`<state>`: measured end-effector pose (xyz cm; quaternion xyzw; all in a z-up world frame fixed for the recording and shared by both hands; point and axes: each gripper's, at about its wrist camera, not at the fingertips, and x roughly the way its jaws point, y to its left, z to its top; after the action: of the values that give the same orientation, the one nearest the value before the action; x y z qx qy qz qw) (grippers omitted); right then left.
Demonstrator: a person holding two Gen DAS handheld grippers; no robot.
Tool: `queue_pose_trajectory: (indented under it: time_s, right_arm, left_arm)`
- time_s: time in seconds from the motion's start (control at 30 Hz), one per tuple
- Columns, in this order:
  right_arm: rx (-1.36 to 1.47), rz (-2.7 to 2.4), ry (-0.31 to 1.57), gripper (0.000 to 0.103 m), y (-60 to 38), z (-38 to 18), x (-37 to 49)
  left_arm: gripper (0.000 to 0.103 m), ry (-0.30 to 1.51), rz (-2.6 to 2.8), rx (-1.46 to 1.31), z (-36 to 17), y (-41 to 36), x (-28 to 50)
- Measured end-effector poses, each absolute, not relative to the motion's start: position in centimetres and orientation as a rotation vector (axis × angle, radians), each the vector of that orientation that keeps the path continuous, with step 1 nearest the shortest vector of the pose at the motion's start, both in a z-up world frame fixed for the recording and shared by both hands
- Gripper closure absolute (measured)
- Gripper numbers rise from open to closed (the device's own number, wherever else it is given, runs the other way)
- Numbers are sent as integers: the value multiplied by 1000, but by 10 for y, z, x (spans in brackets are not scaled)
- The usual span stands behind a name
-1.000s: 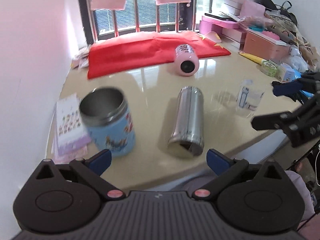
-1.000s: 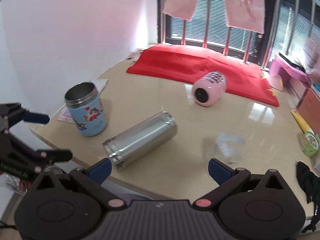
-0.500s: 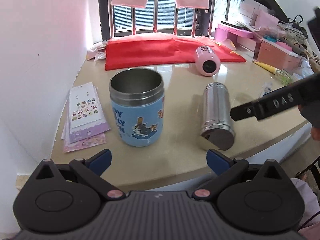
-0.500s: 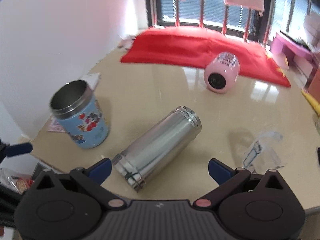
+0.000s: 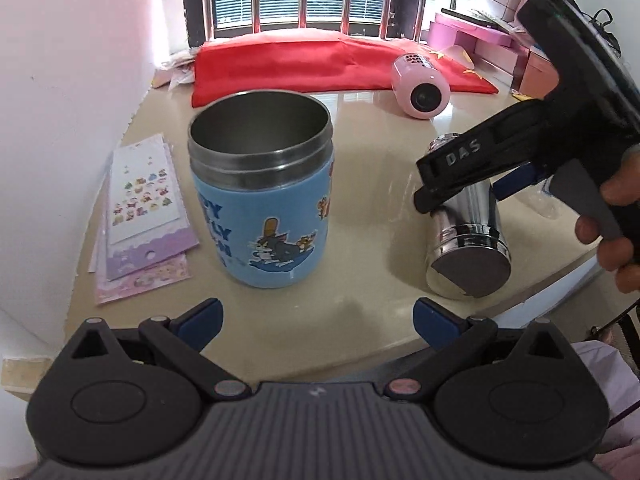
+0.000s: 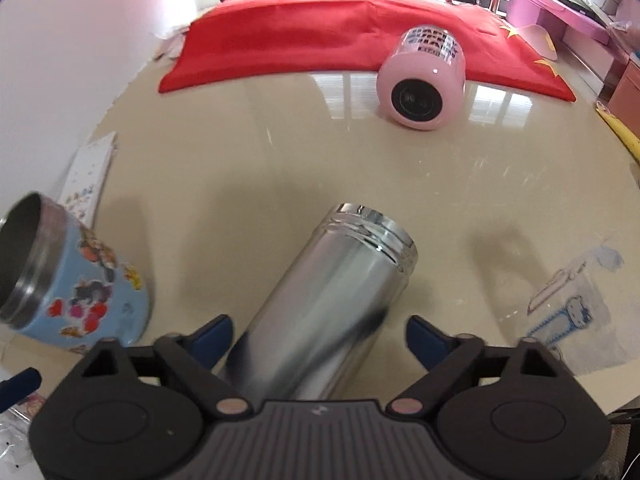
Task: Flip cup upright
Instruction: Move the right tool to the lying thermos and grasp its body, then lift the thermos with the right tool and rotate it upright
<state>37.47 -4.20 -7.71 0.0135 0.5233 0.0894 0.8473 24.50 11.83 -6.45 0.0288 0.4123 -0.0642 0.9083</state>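
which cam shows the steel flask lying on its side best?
Right wrist: the long silver steel flask lies between the open right gripper fingers, threaded mouth and body visible. Left wrist shows mainly its flat base, the right gripper covering its body.

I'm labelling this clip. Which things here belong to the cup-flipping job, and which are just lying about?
Job:
steel cup, on its side
pink cup, on its side
blue cup, upright
right hand-held gripper, open over the steel cup

Lying about:
red cloth
sticker sheets
plastic bag
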Motion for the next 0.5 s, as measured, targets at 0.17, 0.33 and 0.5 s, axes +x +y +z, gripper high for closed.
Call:
queue_pose_trajectory:
  time_s: [0.17, 0.33, 0.5]
  right_arm:
    - [-51, 365, 1126, 36, -40, -79, 374]
    - [-238, 438, 1133, 39, -44, -72, 363]
    - [-264, 443, 1143, 39, -49, -75, 360]
  left_arm:
    - [0, 858, -150, 53, -68, 118, 246]
    - [0, 866, -161, 63, -71, 115, 247]
    - [0, 872, -166, 60, -75, 112, 251]
